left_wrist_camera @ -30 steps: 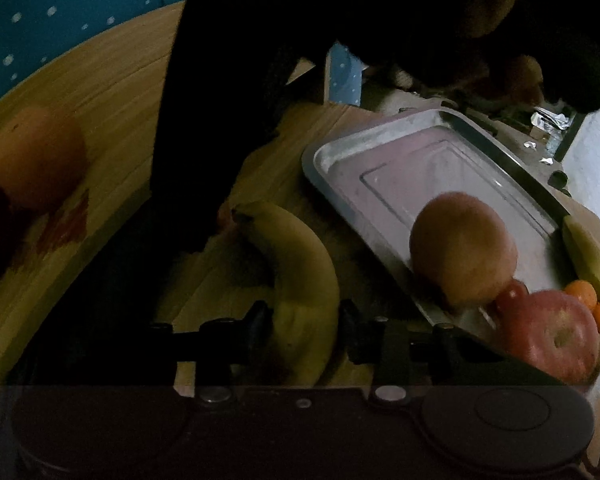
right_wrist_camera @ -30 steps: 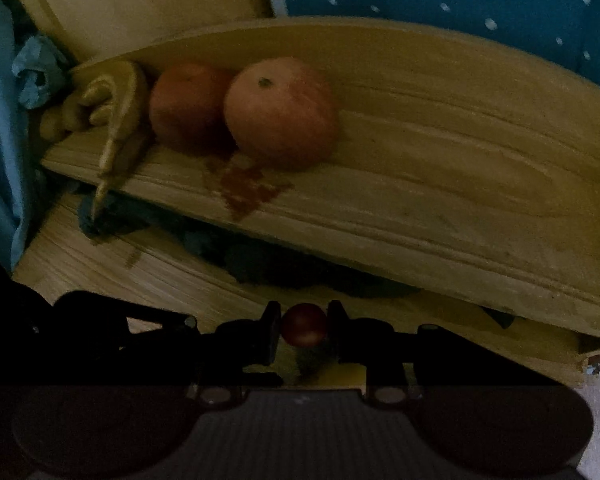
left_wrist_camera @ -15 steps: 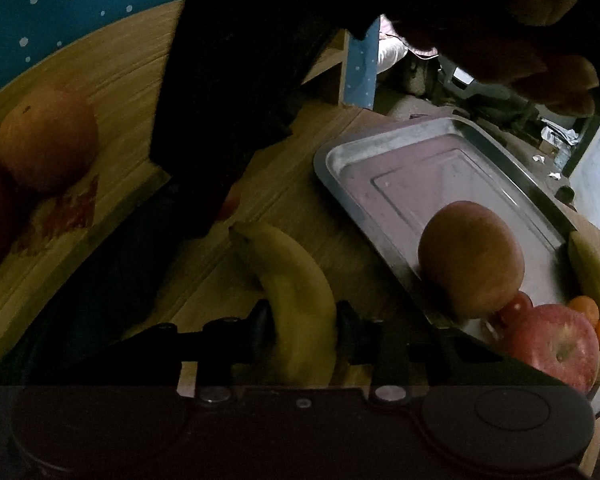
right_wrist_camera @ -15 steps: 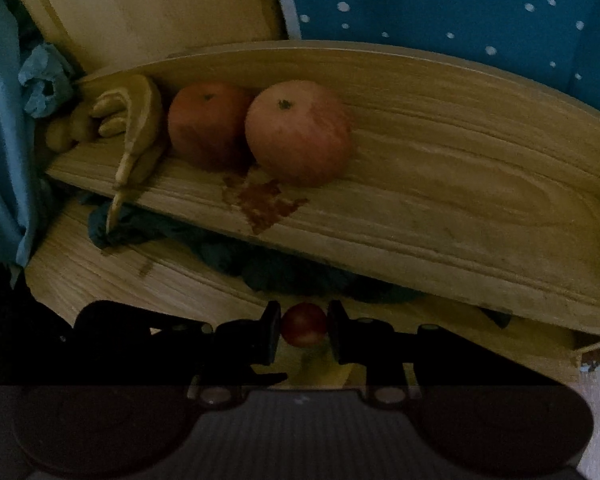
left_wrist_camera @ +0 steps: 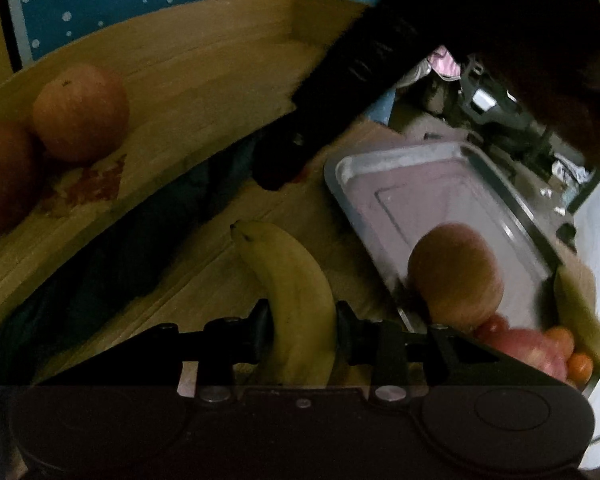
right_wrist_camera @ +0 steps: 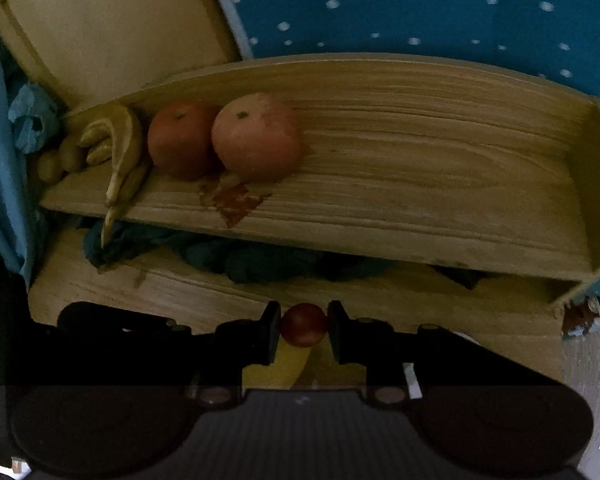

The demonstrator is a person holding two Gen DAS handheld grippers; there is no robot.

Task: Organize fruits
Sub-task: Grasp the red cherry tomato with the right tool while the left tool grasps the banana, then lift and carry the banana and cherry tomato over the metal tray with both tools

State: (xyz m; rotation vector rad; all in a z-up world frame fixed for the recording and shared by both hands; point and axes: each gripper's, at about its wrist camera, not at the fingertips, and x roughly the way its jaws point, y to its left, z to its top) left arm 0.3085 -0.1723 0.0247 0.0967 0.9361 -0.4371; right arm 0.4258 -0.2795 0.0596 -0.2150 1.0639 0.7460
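Observation:
My left gripper is shut on a yellow banana, held over the wooden table beside a metal tray. The tray holds an apple, a red apple, small oranges and another banana. My right gripper is shut on a small red tomato, held in front of a wooden shelf. On the shelf lie two apples and bananas. The right gripper also shows dark in the left wrist view.
Dark teal cloth lies under the shelf. A wooden board leans behind the shelf's left end. A blue dotted fabric hangs behind. Clutter lies beyond the tray.
Both grippers have pulled back and up with their fruit. The shelf shows lower and fuller in the right wrist view. The right gripper's dark body has shifted right in the left wrist view.

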